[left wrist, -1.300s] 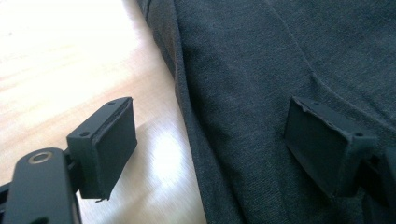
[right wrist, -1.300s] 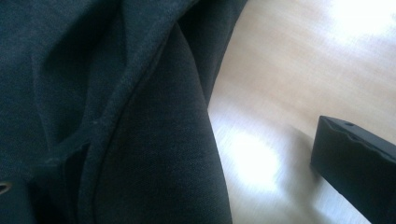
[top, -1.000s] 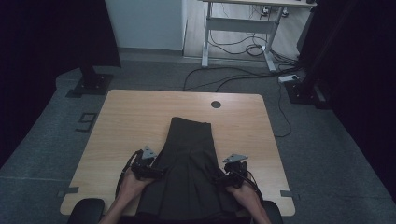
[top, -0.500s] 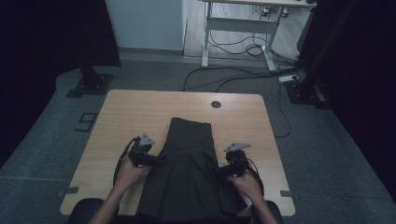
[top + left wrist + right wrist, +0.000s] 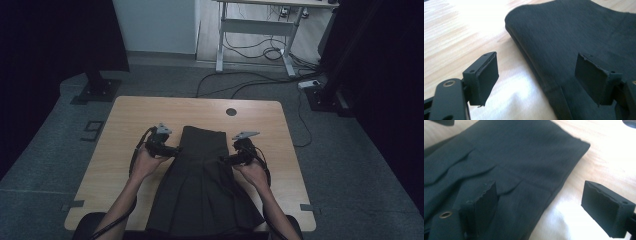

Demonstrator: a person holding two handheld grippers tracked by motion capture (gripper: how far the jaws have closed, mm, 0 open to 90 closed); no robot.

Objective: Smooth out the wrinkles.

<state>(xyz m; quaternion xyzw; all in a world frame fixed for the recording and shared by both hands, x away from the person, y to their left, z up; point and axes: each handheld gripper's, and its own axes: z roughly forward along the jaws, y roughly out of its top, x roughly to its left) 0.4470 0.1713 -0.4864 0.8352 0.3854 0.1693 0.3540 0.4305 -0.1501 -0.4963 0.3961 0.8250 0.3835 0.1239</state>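
Note:
A dark pleated skirt (image 5: pixel 200 180) lies lengthwise on the wooden table (image 5: pixel 125 117), waistband at the far end. My left gripper (image 5: pixel 176 150) hovers at the skirt's left edge, just below the waistband. In the left gripper view it (image 5: pixel 536 77) stands open, with the folded edge of the skirt (image 5: pixel 574 32) running between its pads untouched. My right gripper (image 5: pixel 223 160) is at the right edge. Its jaws (image 5: pixel 544 205) have just been closing a little but still stand apart, astride the skirt's (image 5: pixel 511 152) edge without pressing it.
A round cable hole (image 5: pixel 231 111) sits near the table's far edge. The skirt's hem hangs over the near edge by the person. Behind the table stand a desk frame (image 5: pixel 255 30) with cables on the floor, and dark stand bases (image 5: pixel 95 90) at both sides.
Both hands have moved away from the person along the skirt's sides, from the lower pleats up toward the waistband, and risen slightly. The skirt lies as before.

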